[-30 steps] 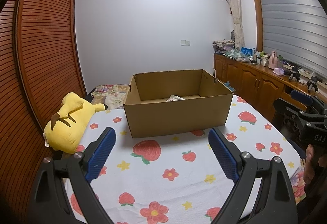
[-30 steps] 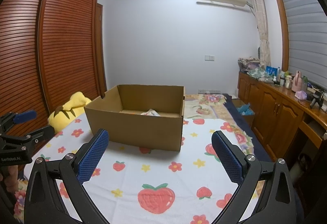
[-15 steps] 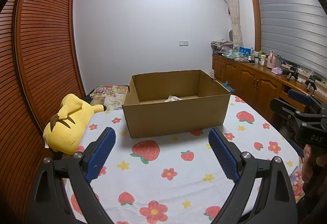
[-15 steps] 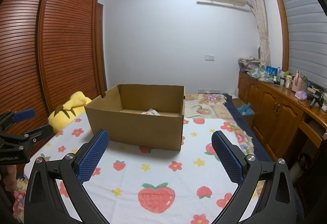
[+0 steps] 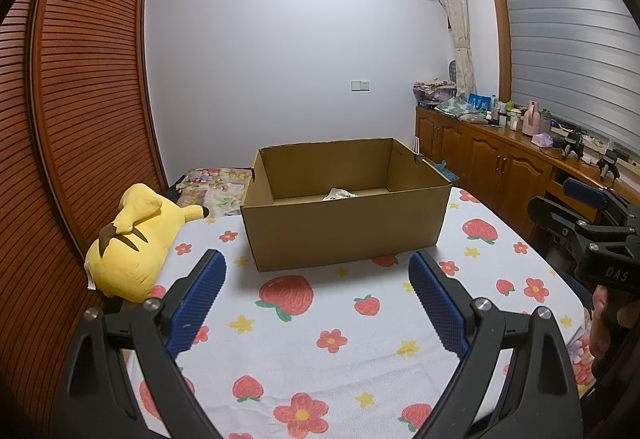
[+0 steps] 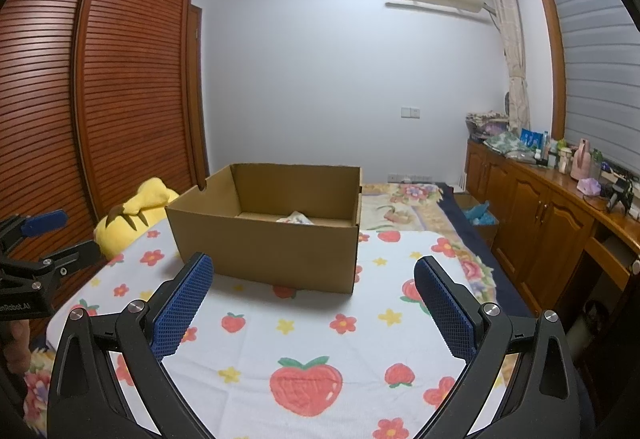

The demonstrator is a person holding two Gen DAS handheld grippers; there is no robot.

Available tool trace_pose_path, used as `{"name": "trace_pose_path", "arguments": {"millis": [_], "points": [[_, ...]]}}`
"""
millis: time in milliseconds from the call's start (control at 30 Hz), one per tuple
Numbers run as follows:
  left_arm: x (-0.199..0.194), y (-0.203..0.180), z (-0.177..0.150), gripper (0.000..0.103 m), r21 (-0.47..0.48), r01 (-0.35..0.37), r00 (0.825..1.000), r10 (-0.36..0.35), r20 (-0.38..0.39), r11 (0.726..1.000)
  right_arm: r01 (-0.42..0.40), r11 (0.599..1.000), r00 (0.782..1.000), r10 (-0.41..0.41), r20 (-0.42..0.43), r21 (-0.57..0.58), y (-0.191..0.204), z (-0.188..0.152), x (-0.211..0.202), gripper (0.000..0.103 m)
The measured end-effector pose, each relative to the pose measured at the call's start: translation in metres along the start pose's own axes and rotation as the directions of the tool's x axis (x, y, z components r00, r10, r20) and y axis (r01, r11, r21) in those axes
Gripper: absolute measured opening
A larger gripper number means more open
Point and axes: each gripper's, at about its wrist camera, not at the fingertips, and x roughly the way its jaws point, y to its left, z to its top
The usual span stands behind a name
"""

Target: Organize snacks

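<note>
On strawberry-and-flower printed cloth (image 5: 320, 359), open cardboard box (image 5: 344, 235) is set, flaps up. Inside box, against far wall, one pale snack packet (image 5: 340, 194) is seen, mostly hidden by near wall. Left claw (image 5: 316, 279) is held spread wide, nothing between blue pads, short of box. Right claw (image 6: 314, 283) is likewise held spread and empty, near box front. Yellow plush toy (image 5: 136, 243) is laid beside box, at cloth's left edge by slatted wooden wardrobe (image 5: 80, 99).

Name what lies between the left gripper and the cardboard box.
Only bare strawberry-print cloth lies between the open left gripper and the cardboard box, shown in the left wrist view.
</note>
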Motion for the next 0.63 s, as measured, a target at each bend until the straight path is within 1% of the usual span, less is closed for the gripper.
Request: {"name": "trace_pose_path", "arguments": {"millis": [200, 633], "points": [[0.0004, 0.0004, -0.0003, 0.094, -0.005, 0.007, 1.000, -0.007, -0.004, 1.000, 0.001, 1.000, 1.000, -0.001, 0.000, 0.000, -0.0001, 0.0005, 0.0003, 0.102], [0.0007, 0.0004, -0.0019, 0.095, -0.009, -0.001, 1.000, 0.001, -0.008, 1.000, 0.000, 1.000, 1.000, 0.000, -0.002, 0.005, -0.0011, -0.0017, -0.0013, 0.102]]}}
